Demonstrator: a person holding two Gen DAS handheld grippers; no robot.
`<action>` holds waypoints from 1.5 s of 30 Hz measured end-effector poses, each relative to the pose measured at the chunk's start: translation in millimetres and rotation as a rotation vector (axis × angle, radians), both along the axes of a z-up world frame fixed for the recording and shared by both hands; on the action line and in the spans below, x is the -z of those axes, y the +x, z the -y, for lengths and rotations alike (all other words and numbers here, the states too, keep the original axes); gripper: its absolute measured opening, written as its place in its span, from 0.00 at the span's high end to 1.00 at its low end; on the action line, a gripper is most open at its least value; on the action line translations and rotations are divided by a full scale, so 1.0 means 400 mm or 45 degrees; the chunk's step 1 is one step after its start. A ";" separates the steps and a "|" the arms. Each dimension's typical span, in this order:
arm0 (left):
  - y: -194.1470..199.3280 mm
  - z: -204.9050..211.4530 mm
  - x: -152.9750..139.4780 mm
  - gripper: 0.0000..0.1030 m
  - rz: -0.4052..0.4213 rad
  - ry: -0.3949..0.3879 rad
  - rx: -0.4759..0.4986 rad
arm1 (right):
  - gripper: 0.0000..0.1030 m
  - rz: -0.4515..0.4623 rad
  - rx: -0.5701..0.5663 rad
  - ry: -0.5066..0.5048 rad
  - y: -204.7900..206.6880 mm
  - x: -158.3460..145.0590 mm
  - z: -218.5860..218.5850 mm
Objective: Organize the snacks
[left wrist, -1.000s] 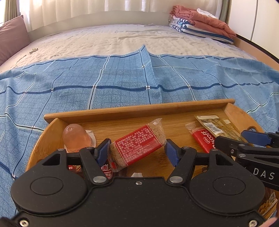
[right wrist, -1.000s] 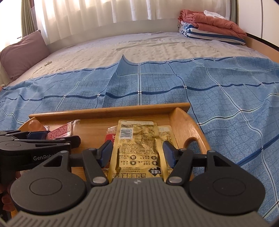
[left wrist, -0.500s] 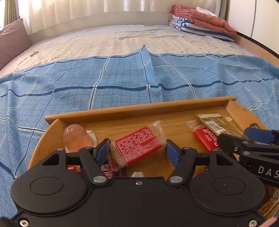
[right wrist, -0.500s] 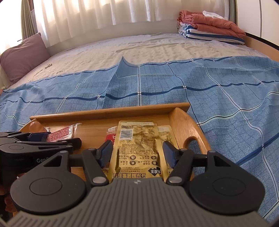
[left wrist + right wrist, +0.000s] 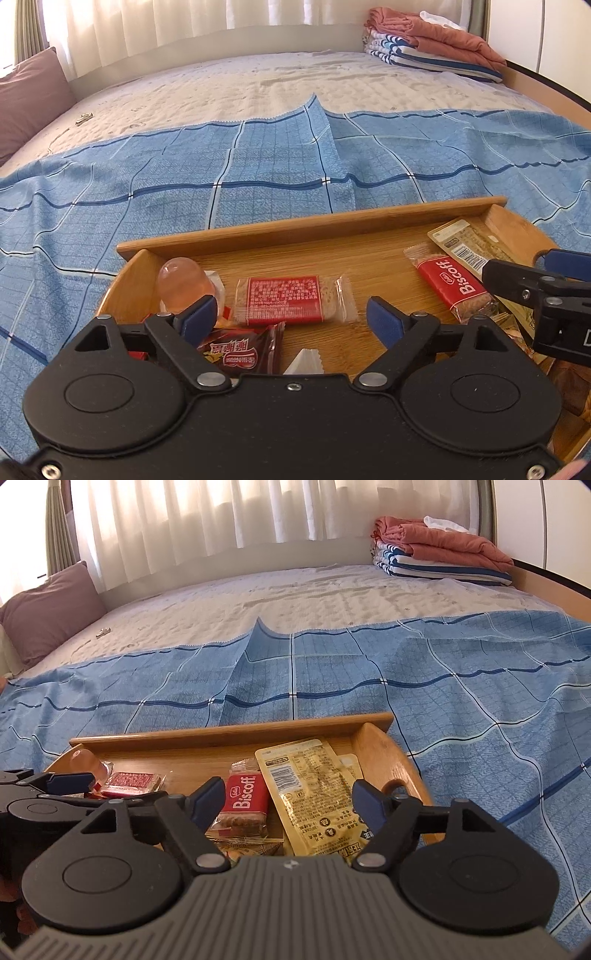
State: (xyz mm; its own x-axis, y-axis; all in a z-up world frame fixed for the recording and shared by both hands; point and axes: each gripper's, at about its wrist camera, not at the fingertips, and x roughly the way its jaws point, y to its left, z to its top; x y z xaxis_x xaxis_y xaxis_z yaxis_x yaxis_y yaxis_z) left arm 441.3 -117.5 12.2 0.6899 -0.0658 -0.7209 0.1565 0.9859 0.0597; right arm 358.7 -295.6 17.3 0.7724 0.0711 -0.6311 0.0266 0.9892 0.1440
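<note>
Jaws of both grippers, left [image 5: 291,314] and right [image 5: 288,799], are opening empty, snacks lying released in tray [image 5: 310,225] at twelve o'clock.

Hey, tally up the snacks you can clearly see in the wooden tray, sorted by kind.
Jelly cup: 1
Red-label wrapped bar: 1
Biscoff biscuit: 1
Gold pouches: 2, one under the other
Dark brown packet: 1
Total: 6 clearly seen; a few more wrappers are too hidden to count.
</note>
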 end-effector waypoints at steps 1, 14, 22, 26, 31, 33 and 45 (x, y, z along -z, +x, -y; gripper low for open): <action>-0.005 -0.001 -0.004 0.13 0.000 0.000 -0.001 | 0.16 0.005 0.005 -0.001 -0.004 -0.004 0.001; -0.108 -0.037 -0.099 0.07 0.020 -0.029 0.012 | 0.11 0.069 0.022 -0.021 -0.101 -0.100 -0.006; -0.231 -0.073 -0.189 0.05 0.068 -0.045 0.040 | 0.07 0.123 0.022 -0.026 -0.203 -0.171 -0.027; -0.303 -0.095 -0.221 0.04 0.077 -0.055 0.033 | 0.07 0.142 0.027 -0.025 -0.267 -0.200 -0.040; -0.416 -0.122 -0.262 0.04 0.104 -0.065 0.044 | 0.06 0.156 0.028 -0.020 -0.351 -0.226 -0.059; -0.464 -0.126 -0.279 0.04 0.130 -0.040 0.068 | 0.06 0.159 0.030 -0.024 -0.387 -0.235 -0.066; -0.706 -0.152 -0.364 0.03 0.195 -0.031 0.139 | 0.03 0.226 0.010 -0.041 -0.574 -0.302 -0.101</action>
State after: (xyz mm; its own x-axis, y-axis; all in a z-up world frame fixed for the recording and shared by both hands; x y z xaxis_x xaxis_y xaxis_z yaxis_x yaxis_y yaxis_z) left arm 158.9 -56.6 158.0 0.7794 -0.1625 -0.6051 0.2535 0.9650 0.0674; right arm 129.1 -255.0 138.2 0.8722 0.0470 -0.4869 0.0111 0.9932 0.1157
